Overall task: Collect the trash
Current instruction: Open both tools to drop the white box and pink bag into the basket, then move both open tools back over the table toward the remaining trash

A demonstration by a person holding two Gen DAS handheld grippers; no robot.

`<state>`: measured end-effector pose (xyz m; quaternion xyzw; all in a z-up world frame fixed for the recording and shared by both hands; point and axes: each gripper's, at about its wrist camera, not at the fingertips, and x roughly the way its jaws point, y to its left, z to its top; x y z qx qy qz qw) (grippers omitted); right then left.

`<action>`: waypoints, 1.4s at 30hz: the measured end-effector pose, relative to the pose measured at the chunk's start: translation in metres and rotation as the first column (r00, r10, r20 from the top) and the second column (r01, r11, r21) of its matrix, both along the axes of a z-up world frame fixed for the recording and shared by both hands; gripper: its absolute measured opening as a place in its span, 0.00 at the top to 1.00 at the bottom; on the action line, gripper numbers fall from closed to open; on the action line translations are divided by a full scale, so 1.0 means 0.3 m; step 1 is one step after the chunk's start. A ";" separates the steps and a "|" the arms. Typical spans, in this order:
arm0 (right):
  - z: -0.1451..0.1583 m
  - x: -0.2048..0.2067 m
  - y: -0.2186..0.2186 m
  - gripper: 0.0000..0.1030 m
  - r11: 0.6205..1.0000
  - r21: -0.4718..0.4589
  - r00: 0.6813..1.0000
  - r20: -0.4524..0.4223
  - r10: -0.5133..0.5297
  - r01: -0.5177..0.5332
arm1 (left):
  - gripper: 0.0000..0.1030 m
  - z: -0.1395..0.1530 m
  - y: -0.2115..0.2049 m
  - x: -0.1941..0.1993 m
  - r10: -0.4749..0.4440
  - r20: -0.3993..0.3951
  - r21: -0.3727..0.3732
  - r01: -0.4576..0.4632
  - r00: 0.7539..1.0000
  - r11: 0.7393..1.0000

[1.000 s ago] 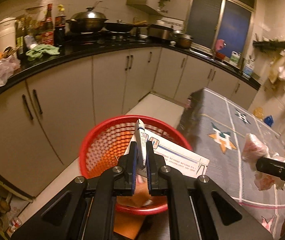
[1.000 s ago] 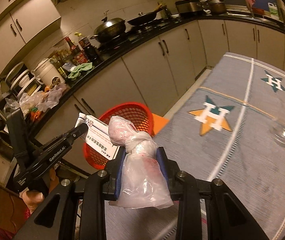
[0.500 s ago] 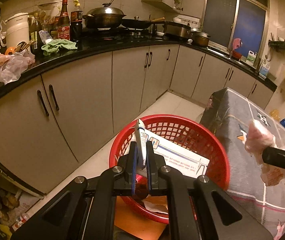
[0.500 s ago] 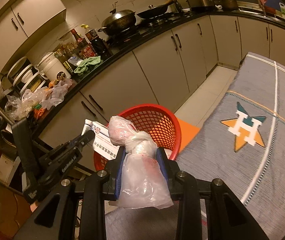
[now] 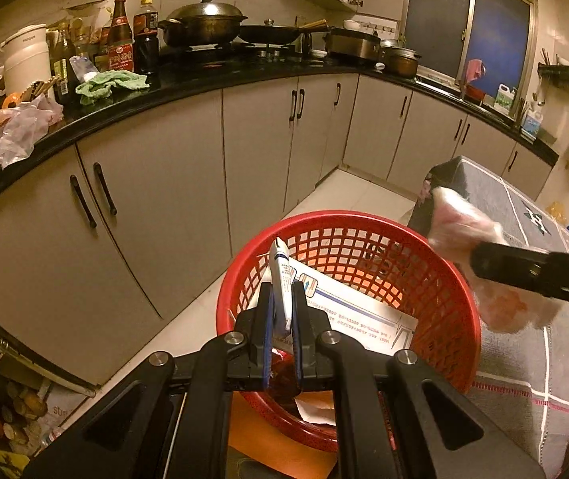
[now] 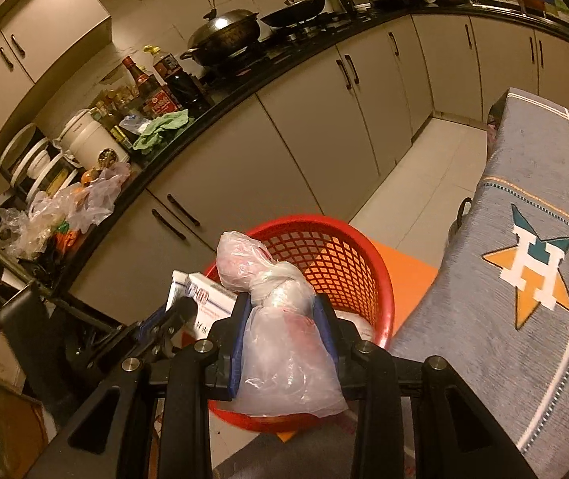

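A red mesh basket (image 5: 364,217) stands on an orange surface (image 6: 408,275) beside the table. My left gripper (image 5: 282,303) is shut on a flat white printed carton (image 5: 356,311), held edge-up over the basket's near side. My right gripper (image 6: 284,307) is shut on a knotted clear plastic bag (image 6: 244,259) with pinkish contents, hanging above the basket (image 6: 380,275) at its near rim. In the left wrist view the bag (image 5: 460,223) and the right gripper's black finger (image 5: 524,271) come in from the right over the basket's rim. The right wrist view shows the carton (image 6: 208,299) in the left gripper (image 6: 172,315). Some paper lies in the basket's bottom.
A table under a grey patterned cloth (image 6: 524,199) stands right of the basket. Beige cabinets (image 5: 164,199) under a black counter (image 5: 188,84) run behind it, crowded with bottles, pans and plastic bags. White floor lies between cabinets and table.
Both grippers have come nearer the basket, which now looks larger. The right gripper carried the bag leftward off the table to the basket's rim. Both grips look unchanged.
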<state>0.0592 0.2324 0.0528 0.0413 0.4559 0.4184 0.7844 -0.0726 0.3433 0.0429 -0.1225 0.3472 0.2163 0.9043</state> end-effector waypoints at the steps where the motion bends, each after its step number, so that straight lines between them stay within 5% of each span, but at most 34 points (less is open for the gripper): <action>1: -0.004 0.005 0.007 0.64 1.000 -0.005 1.000 0.001 -0.006 0.006 | 0.92 -0.003 -0.002 0.003 -0.001 0.000 0.001 0.001 1.000 1.000; 3: -0.012 0.016 0.015 0.62 1.000 -0.011 1.000 -0.001 -0.011 0.011 | 0.90 -0.010 0.000 0.011 0.001 -0.011 -0.001 -0.001 1.000 1.000; 5: -0.016 0.024 0.013 0.53 1.000 -0.015 1.000 0.000 -0.017 0.017 | 0.62 -0.016 0.006 0.015 0.011 -0.012 -0.018 -0.011 1.000 1.000; 7: -0.011 0.027 0.003 0.43 1.000 0.000 1.000 0.002 -0.019 0.019 | 0.44 -0.011 0.013 0.006 0.029 0.010 -0.025 -0.028 1.000 0.999; 16: 0.020 0.009 -0.086 0.42 0.999 0.028 0.999 0.016 -0.044 0.044 | 0.44 0.039 -0.008 -0.025 0.031 0.040 -0.017 -0.031 0.999 0.999; 29: 0.034 -0.045 -0.369 0.42 0.989 0.065 0.991 -0.001 -0.135 0.135 | 0.44 0.105 -0.219 -0.032 -0.095 0.050 0.019 0.094 0.994 0.995; 37: 0.037 -0.084 -0.617 0.42 0.972 0.092 0.976 0.000 -0.218 0.217 | 0.43 0.118 -0.383 -0.019 -0.188 0.022 0.024 0.188 0.982 0.982; 42: 0.035 -0.082 -0.858 0.42 0.935 0.101 0.940 -0.016 -0.341 0.341 | 0.43 0.142 -0.514 0.005 -0.258 0.009 0.044 0.257 0.966 0.965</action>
